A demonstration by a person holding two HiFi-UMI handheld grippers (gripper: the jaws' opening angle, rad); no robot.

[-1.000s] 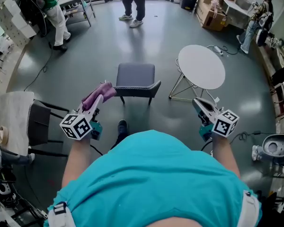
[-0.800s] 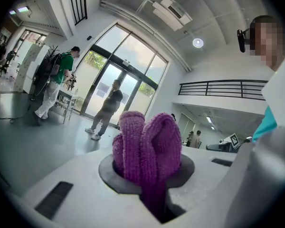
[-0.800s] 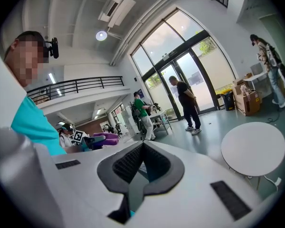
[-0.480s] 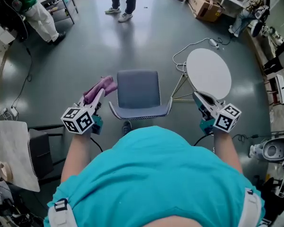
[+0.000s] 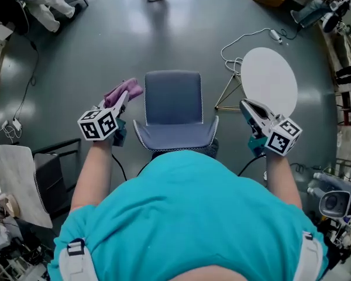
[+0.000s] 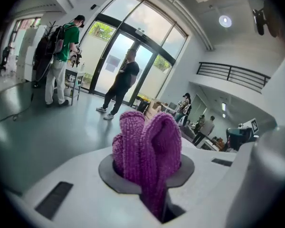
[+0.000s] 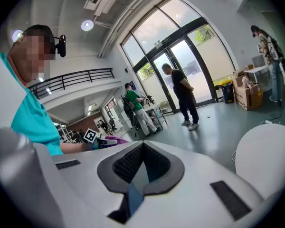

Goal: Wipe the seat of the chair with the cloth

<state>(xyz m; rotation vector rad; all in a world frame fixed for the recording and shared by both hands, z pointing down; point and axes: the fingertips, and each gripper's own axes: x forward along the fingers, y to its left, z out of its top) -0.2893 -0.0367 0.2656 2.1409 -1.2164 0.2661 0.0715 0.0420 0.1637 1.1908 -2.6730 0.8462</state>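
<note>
The left gripper is clamped on a bunched purple knit cloth, held in the air just beside the left edge of the chair's grey seat, not touching it, while the right gripper hangs near the white round table, jaws closed together on nothing. The cloth looks soft, light and floppy, so I'd guess it will fold and drag under pressure and wants pinching deep in the bundle. The chair's legs are hidden beneath the seat, neither gripper view shows the seat, and how much cloth lies free is hard to tell
</note>
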